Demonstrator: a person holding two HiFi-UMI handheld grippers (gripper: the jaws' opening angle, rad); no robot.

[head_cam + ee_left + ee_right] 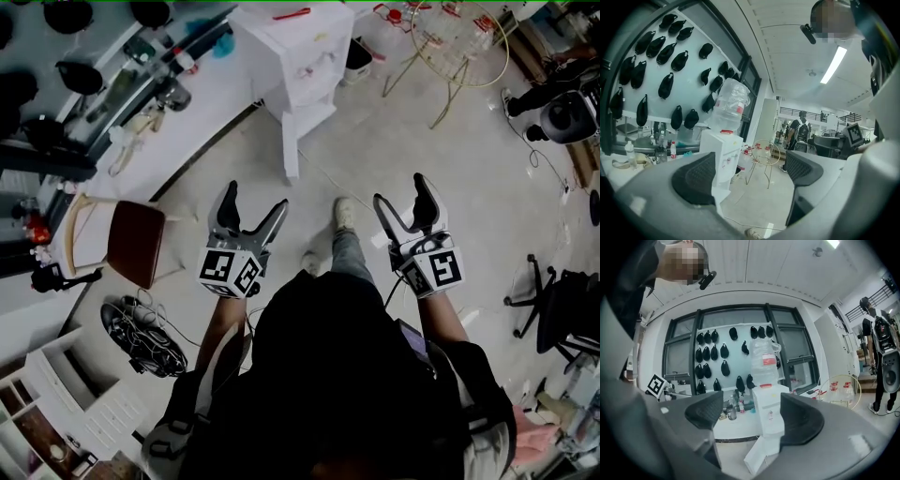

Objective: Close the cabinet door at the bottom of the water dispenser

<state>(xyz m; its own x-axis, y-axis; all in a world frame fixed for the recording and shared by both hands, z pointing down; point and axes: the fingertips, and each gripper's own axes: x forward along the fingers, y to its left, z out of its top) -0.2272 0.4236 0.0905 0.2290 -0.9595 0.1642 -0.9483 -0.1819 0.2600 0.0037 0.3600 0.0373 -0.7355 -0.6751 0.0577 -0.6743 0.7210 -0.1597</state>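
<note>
At 12 o'clock, well apart from left claw (255,199) and right claw (401,190), both gaping wide and empty: dispenser (300,56), door (291,150) swung out at bottom. Probably light, stiff, free-swinging on hinges; push flat near free edge, no gripping needed.

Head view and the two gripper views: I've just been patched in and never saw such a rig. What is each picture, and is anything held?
No robot arm here: a person holds a two-jaw gripper in each hand. The head view looks steeply down from the person's head, showing the left gripper and right gripper above the floor. Each gripper view looks along its own jaws. Both pairs stand apart with nothing held. Ahead stands the white water dispenser with its bottle; its bottom cabinet door hangs open, not yet closed.
</note>
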